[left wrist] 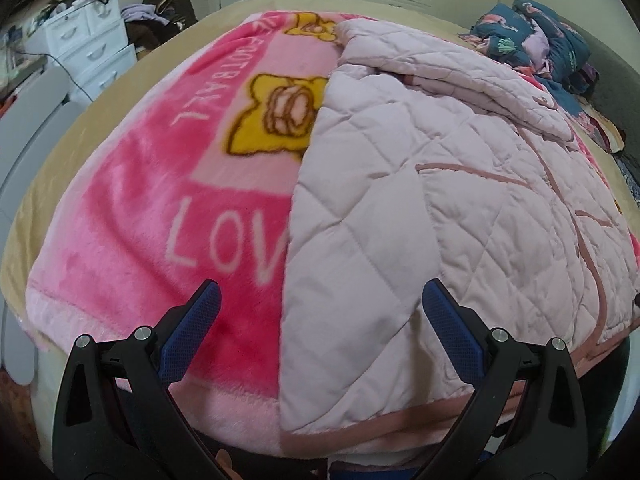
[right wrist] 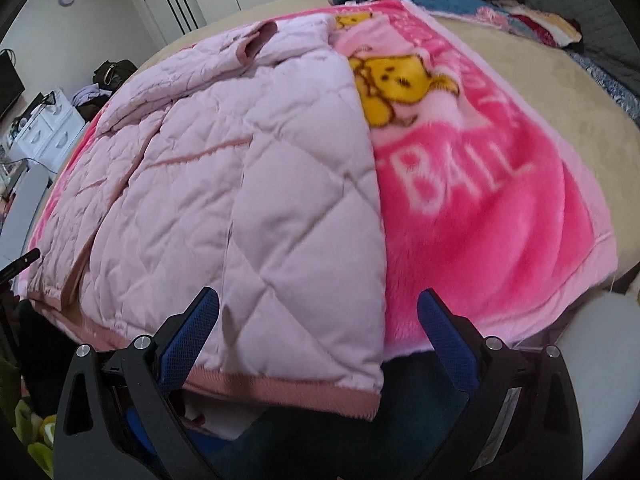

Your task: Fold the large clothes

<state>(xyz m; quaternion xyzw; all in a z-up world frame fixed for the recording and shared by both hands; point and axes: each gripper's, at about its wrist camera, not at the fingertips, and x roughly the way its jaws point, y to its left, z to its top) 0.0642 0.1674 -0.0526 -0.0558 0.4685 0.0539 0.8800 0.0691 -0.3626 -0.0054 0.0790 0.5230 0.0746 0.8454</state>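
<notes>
A pink fleece blanket (left wrist: 140,208) with white lettering and yellow cartoon figures covers the beige bed (left wrist: 168,40). Dark floral bedding (left wrist: 532,36) is heaped at the far right corner. White drawers (left wrist: 92,48) stand beyond the left edge.

Pink blanket (left wrist: 132,216): "LOV", "FOOTBALL"; right view "BALL".

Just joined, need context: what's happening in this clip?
A person holds two claws over a bed, folding a pale pink quilted jacket that lies flat on a bright pink blanket. Left claw and right claw are both open near the jacket's hem, gripping nothing. The fold looks not yet begun.
</notes>
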